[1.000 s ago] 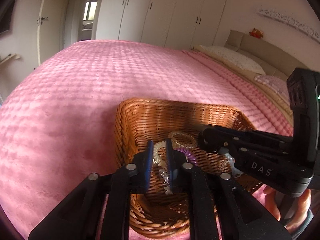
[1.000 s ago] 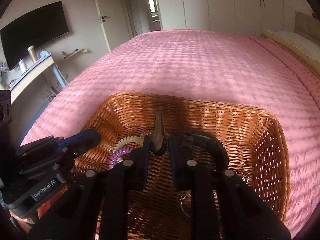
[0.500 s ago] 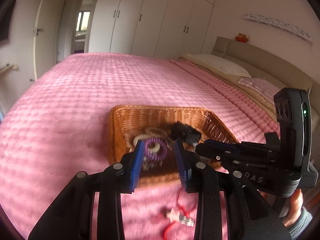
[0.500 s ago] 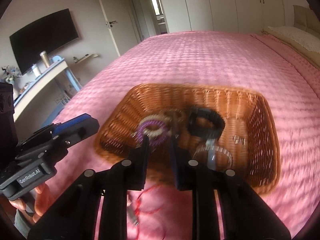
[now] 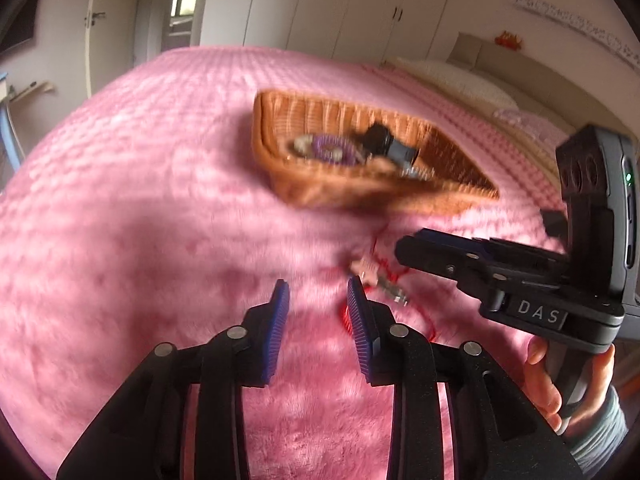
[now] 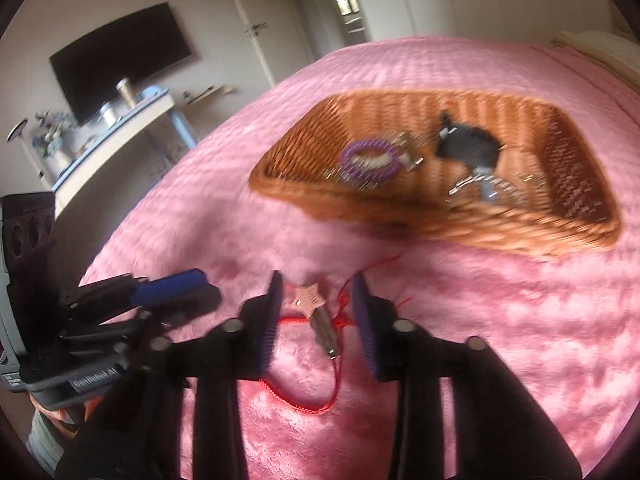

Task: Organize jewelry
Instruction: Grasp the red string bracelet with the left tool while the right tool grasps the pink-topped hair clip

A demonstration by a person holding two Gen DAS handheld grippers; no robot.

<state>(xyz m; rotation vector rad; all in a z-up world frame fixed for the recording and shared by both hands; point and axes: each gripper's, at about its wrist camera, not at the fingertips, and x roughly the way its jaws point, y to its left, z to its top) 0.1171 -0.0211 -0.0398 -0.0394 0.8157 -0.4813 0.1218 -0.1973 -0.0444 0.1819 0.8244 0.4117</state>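
Withdrawing from the wicker basket point(image 6: 436, 216), both my hand-held grippers now stand over the bed. Right hand-held gripper point(image 6: 318, 294), jaws spread and empty, straddles the red-corded star pendant point(image 6: 308, 298); left hand-held gripper point(image 5: 316, 294) likewise spread. Pendant pickup appears next.

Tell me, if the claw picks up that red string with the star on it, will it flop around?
Probably floppy: the red string lies in loose loops on the pink blanket. The star charm looks small and flat, so likely light, and would probably dangle.
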